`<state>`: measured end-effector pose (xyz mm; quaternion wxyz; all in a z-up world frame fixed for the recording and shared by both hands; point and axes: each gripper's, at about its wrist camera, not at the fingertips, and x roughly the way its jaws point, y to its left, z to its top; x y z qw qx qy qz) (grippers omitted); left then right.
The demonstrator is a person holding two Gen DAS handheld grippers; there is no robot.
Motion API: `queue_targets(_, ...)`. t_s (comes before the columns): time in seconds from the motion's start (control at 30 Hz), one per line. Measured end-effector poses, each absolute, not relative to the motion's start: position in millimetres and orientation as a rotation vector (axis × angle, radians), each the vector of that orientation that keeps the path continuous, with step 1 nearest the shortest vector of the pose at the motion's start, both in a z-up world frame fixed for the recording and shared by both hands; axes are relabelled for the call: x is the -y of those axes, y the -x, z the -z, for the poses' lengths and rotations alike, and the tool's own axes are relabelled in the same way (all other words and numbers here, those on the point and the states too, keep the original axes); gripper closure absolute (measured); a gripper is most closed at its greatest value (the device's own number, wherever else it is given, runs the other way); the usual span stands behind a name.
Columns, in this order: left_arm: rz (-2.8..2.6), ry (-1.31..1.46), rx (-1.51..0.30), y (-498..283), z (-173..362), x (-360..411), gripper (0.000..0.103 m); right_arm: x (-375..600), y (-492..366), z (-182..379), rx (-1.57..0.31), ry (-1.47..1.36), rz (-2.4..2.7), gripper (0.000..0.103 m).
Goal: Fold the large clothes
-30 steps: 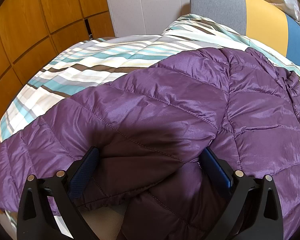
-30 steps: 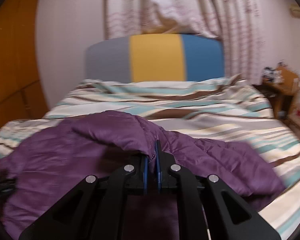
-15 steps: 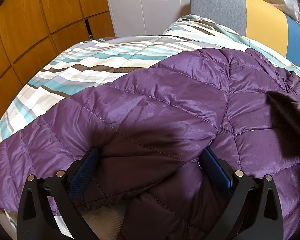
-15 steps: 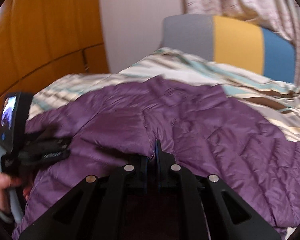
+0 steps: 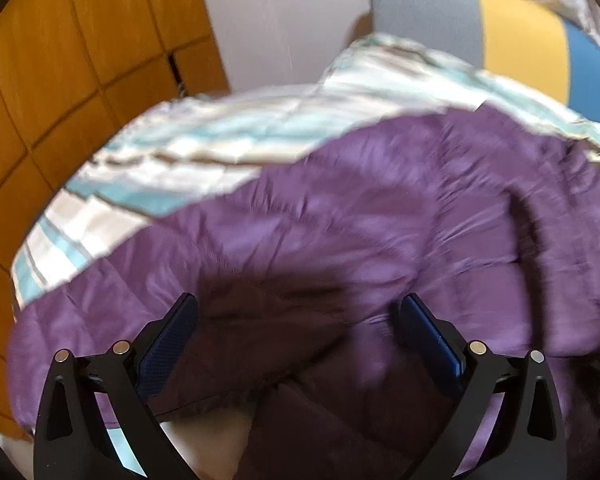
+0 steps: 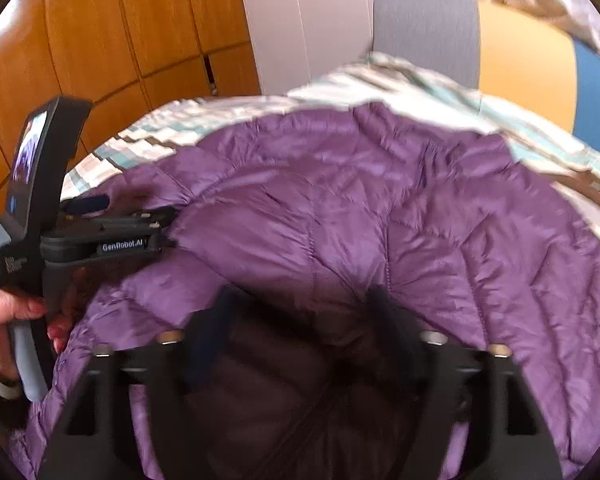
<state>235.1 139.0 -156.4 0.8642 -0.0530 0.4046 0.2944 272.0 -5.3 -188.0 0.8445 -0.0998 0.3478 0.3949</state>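
Note:
A purple quilted puffer jacket lies spread on the striped bed and also fills the right wrist view. My left gripper is open, its blue-padded fingers wide apart just over the jacket's near part, holding nothing. My right gripper is open too, blurred, its fingers spread over the jacket's dark near fold. In the right wrist view the left gripper's body shows at the left edge, held by a hand, against the jacket.
The striped bedcover runs back to a grey, yellow and blue headboard. A wooden wardrobe stands on the left, close to the bed's edge. Curtains hang behind the headboard.
My right gripper swung left over the jacket and opened, letting go of the fabric it had pinched. The left gripper stays open and has shifted slightly; its view is now blurred.

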Motion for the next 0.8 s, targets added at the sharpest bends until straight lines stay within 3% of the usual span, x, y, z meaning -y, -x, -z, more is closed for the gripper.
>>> queue_targets(0.17, -0.471, 0.154, -0.683, -238, 110, -98, 0.003, 51, -260, 168, -0.698, 0.058, -0.733, 0.026)
queue_targets(0.3, -0.328, 0.103, -0.736, -285, 122, -55, 0.004, 106, -260, 166, -0.686, -0.113, -0.515, 0.027)
queue_targets(0.33, -0.322, 0.08, -0.755, -293, 131, -49, 0.016, 121, -260, 168, -0.69, -0.156, -0.46, 0.031)
queue_targets(0.4, -0.312, 0.035, -0.852, -316, 156, -44, 0.04, 154, -261, 176, -0.714, -0.246, -0.355, 0.052)
queue_targets(0.43, -0.298, 0.06, -0.883, -319, 167, -49, 0.042, 171, -261, 182, -0.739, -0.294, -0.295, 0.054)
queue_targets(0.57, -0.338, 0.134, -0.832, -301, 173, -66, 0.042, 215, -259, 184, -0.736, -0.425, -0.189, 0.057)
queue_targets(0.8, -0.403, 0.255, -0.795, -282, 177, -88, 0.043, 213, -309, 160, -0.666, -0.274, -0.122, 0.06)
